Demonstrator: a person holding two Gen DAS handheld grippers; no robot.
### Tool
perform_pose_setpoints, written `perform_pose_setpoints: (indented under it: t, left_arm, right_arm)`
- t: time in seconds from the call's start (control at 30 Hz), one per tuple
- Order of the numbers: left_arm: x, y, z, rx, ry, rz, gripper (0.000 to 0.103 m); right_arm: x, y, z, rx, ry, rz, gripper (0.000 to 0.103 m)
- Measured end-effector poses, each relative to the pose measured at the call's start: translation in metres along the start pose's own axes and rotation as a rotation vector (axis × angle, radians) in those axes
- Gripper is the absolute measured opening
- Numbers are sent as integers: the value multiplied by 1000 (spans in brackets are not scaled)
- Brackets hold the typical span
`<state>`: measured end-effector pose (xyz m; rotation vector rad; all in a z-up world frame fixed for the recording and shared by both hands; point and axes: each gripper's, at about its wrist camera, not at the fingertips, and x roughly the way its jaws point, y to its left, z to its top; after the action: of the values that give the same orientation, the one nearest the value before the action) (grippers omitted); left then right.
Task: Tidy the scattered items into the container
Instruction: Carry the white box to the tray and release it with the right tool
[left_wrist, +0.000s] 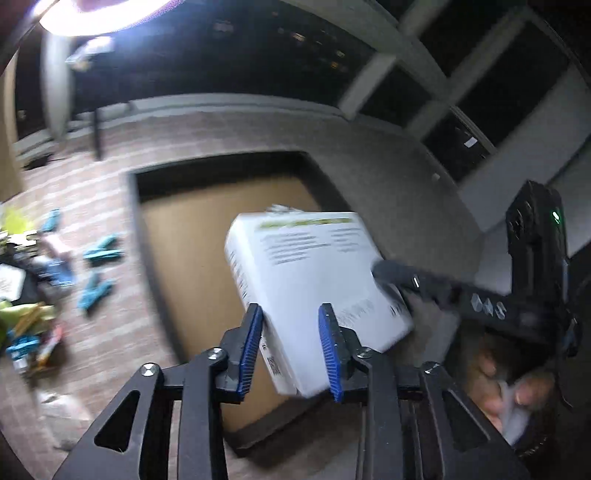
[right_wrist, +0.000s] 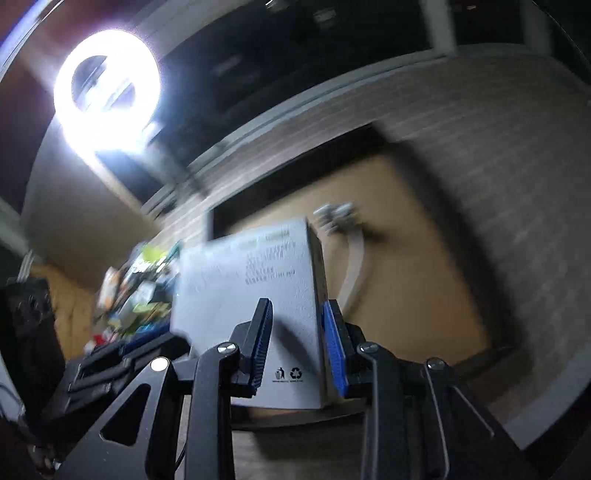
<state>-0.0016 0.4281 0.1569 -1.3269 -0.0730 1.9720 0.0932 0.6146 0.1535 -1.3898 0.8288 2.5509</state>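
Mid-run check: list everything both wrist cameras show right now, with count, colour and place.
white box: one, white with printed text, held by both grippers above the container
container: one, dark rim, tan bottom, on the striped mat
cable: one, pale, lying inside the container
scattered items: many, mostly teal, green and white, heaped on the mat left of the container; too blurred to count
ring light: one, bright white, above
left gripper: black, blue pads, shut on the box
right gripper: black, blue pads, shut on the box
hand: one, behind the right gripper

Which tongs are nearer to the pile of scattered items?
Left. The left tongs hold the white box on the side toward the pile; the right tongs hold its far side.
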Motion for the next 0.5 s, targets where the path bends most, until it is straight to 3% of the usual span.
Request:
perform_pose_setpoints:
  t: [0.1,0.2,0.5]
  left_arm:
    - [-3,-23,-3,69,-12,13,26]
    - [-10,-22,-5,69,-18,23,26]
    - [-37,44,-14,-71,-47,111,26]
  right_arm:
    - [-16,-21,8,58,-41,27,29]
    - [-22,-21,11,35,-69,10,29]
    - [18,23,11,-62,21,89,29]
